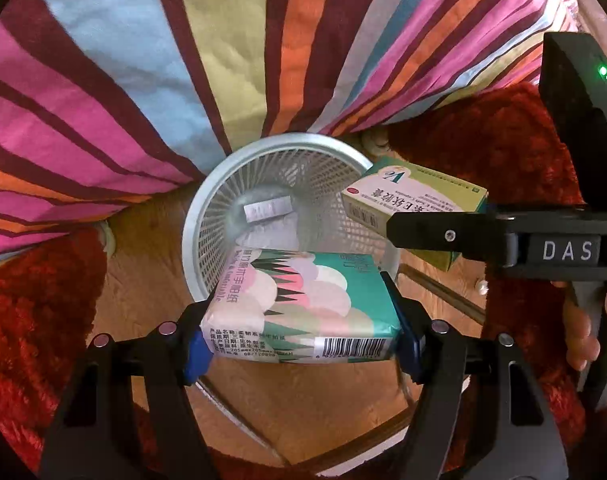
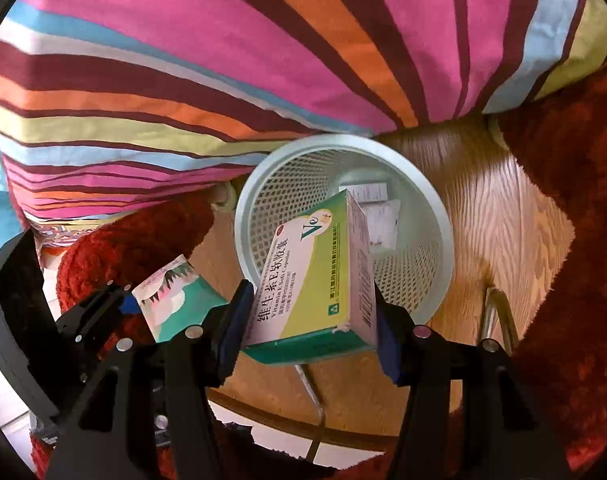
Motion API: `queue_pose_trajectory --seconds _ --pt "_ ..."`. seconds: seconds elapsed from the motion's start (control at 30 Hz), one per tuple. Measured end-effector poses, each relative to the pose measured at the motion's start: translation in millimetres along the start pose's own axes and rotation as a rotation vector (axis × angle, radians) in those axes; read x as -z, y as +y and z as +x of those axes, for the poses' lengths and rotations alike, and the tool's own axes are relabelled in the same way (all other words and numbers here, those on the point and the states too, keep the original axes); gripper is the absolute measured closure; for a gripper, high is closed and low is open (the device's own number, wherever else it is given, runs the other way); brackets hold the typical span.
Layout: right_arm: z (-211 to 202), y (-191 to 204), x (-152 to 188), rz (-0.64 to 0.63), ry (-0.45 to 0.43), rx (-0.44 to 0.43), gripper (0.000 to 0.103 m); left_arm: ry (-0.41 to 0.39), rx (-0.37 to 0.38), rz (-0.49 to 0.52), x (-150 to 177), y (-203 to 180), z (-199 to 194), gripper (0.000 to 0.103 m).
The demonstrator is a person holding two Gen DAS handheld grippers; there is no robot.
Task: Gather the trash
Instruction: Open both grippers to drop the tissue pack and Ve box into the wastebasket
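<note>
1. Gripping a tissue pack (image 1: 299, 308), the left gripper (image 1: 299, 332) has its blue pads (image 1: 197, 354) pressed on the pack's two ends; the barcode side faces the camera.
2. The pack hangs over the near rim of a white mesh bin (image 1: 207, 216), above its mouth.
3. The right gripper (image 2: 309, 344) is clamped on a green-and-yellow pill box (image 2: 315, 280), pads on both narrow sides, box tilted.
4. The box sits over the near edge of the bin (image 2: 435, 216) in the right wrist view; from the left wrist view the box (image 1: 415, 196) overlaps the bin's right rim.
5. White packets (image 1: 267, 210) lie in the bin's bottom.
6. The bin stands on a wooden floor (image 2: 499, 208), against a striped cloth (image 1: 143, 60), with red shaggy rug (image 1: 503, 136) on both sides.
7. Fingers of a hand (image 1: 583, 344) show at the right gripper's handle.
</note>
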State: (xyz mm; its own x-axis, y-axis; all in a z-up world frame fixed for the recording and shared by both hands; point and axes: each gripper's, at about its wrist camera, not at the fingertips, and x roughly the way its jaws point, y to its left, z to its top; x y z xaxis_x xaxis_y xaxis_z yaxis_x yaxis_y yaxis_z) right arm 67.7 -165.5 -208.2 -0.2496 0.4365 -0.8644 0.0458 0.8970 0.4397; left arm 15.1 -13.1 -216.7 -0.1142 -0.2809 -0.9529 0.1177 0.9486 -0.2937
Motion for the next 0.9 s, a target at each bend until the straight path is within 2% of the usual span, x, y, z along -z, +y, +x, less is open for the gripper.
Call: queue_pose_trajectory --seconds 0.27,0.33,0.37,0.43,0.73,0.9 --pt "19.1 -5.4 -8.0 0.027 0.042 0.007 0.049 0.087 0.016 -0.037 -6.8 6.0 24.5 0.031" --pt "22.5 -6.3 -9.1 0.044 0.051 -0.004 0.048 0.116 0.02 -0.057 -6.3 9.5 31.2 0.026" --pt "24.9 -8.4 -9.8 0.056 0.057 -0.007 0.038 0.128 0.018 -0.064 -5.9 10.9 34.0 0.018" --pt "27.1 -10.2 -9.7 0.07 0.056 0.007 0.021 0.135 0.026 -0.072 -5.1 11.8 37.1 0.016" --pt "22.5 -11.6 -10.2 0.071 0.03 0.029 0.02 0.104 -0.008 -0.059 -4.2 10.1 28.0 0.014" --pt "2.1 -0.9 -4.2 0.015 -0.035 0.047 0.02 0.035 -0.038 -0.036 -0.6 3.7 6.1 0.014"
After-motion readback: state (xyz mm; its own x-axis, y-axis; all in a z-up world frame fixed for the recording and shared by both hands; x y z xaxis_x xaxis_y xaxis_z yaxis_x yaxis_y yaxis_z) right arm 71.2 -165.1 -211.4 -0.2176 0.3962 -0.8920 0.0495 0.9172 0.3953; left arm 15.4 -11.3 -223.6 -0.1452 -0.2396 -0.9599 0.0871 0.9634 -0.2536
